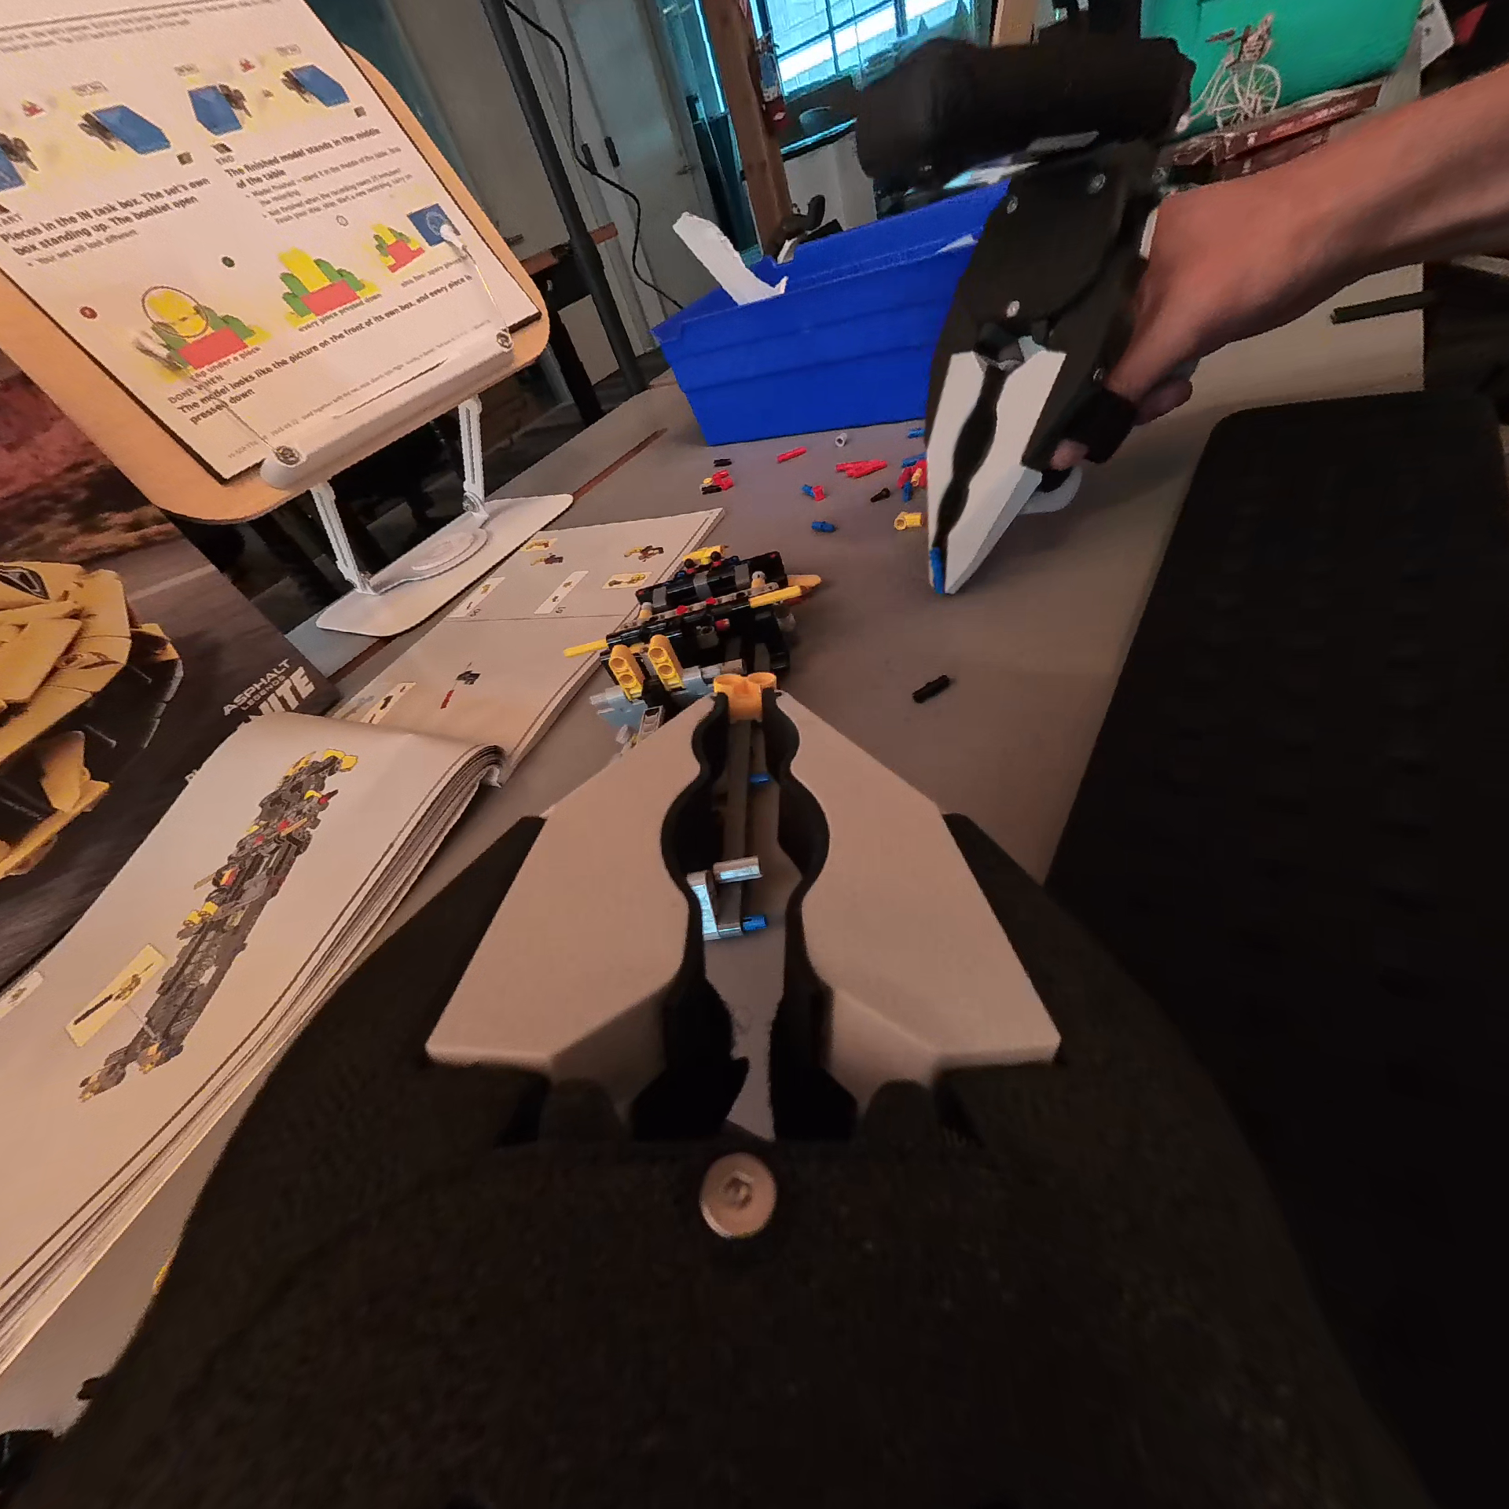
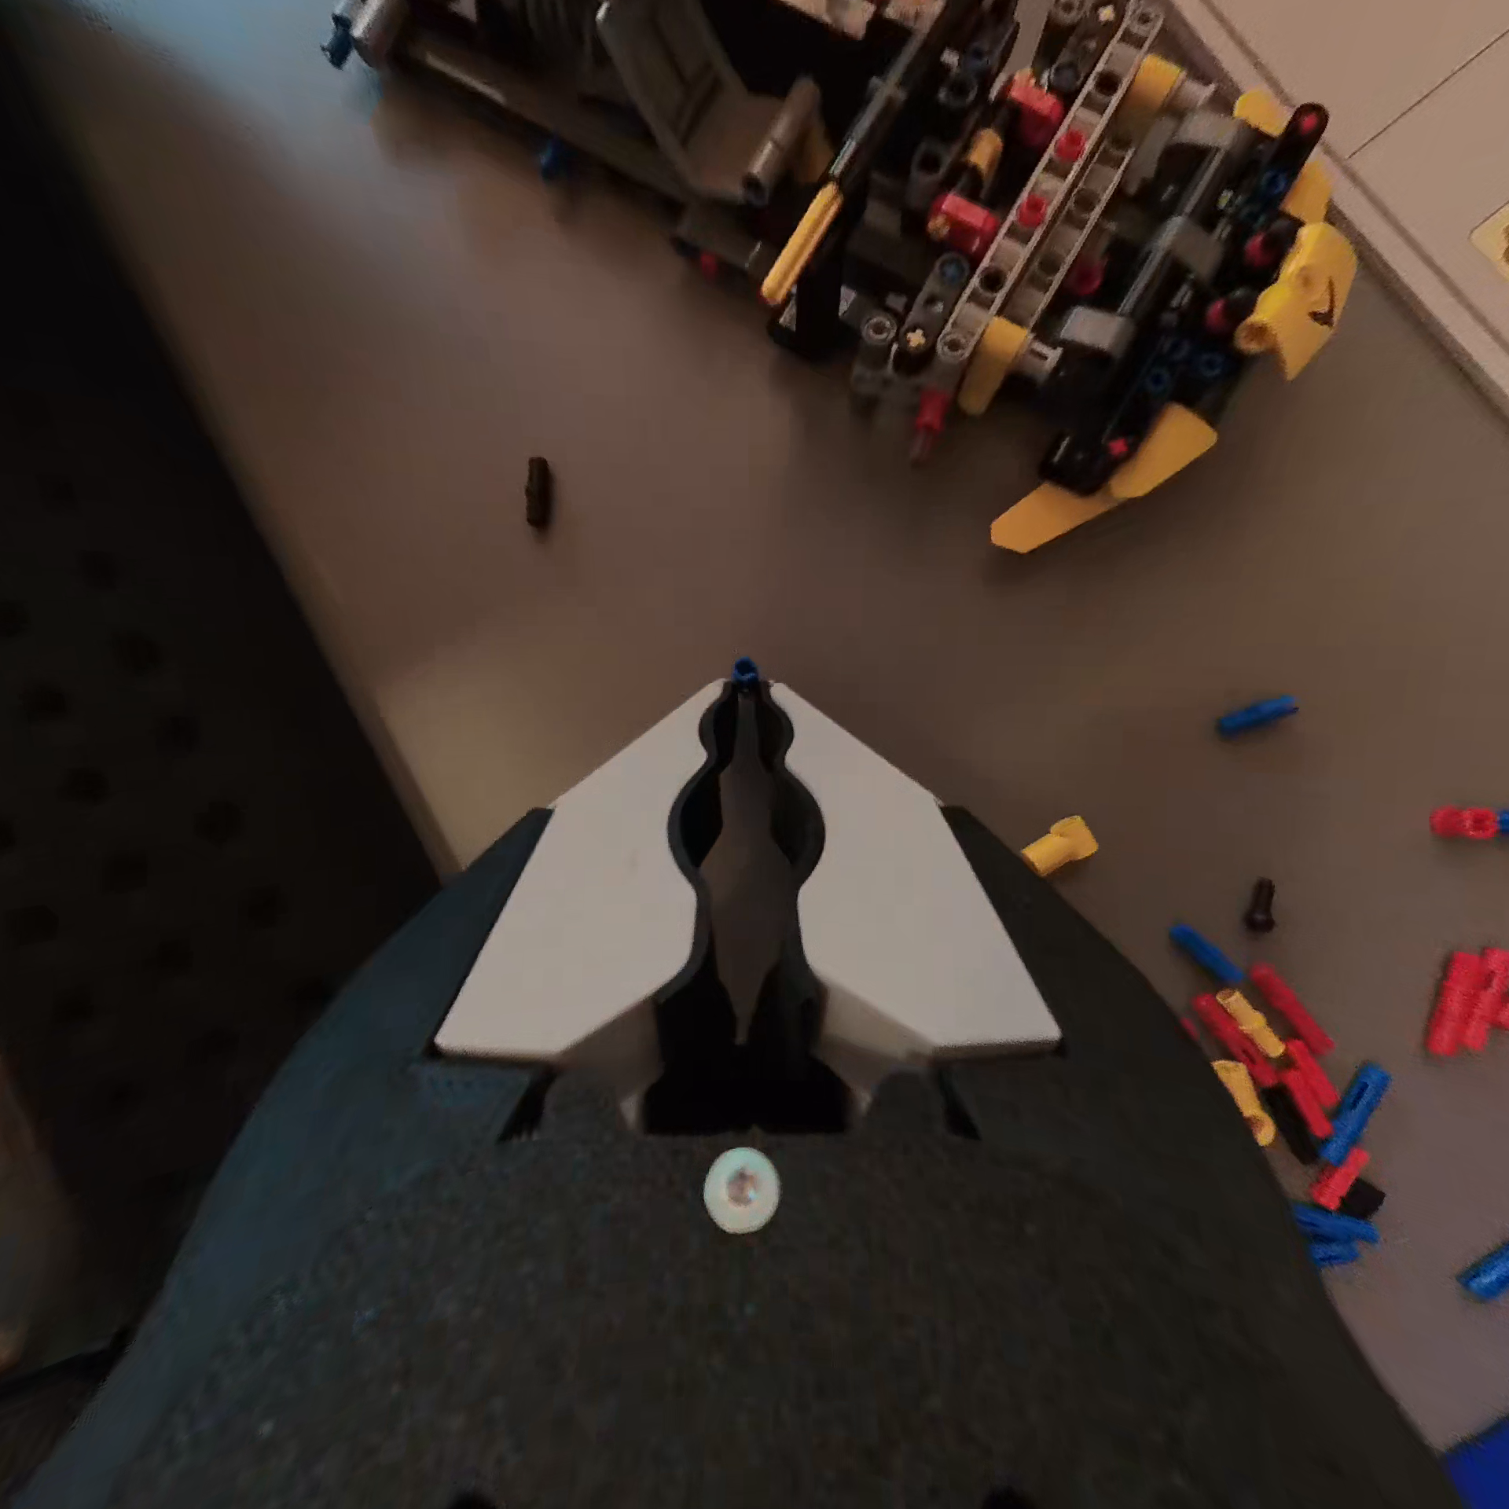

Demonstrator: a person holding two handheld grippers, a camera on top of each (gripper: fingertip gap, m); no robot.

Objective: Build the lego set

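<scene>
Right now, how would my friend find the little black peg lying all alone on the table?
Start at the half-built yellow and black car model on the grey table. Look towards the table's dark edge: the black peg lies there by itself, while the red, blue and yellow loose pegs crowd together elsewhere.

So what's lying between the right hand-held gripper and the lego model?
Only a lone black pin on bare table, seen in the right wrist view; gripper, model.

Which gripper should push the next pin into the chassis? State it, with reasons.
Right. The right gripper already pinches a blue pin at its tips, above bare table beside the chassis. The left gripper is shut on the model's near end, a yellow connector, steadying it.
</scene>
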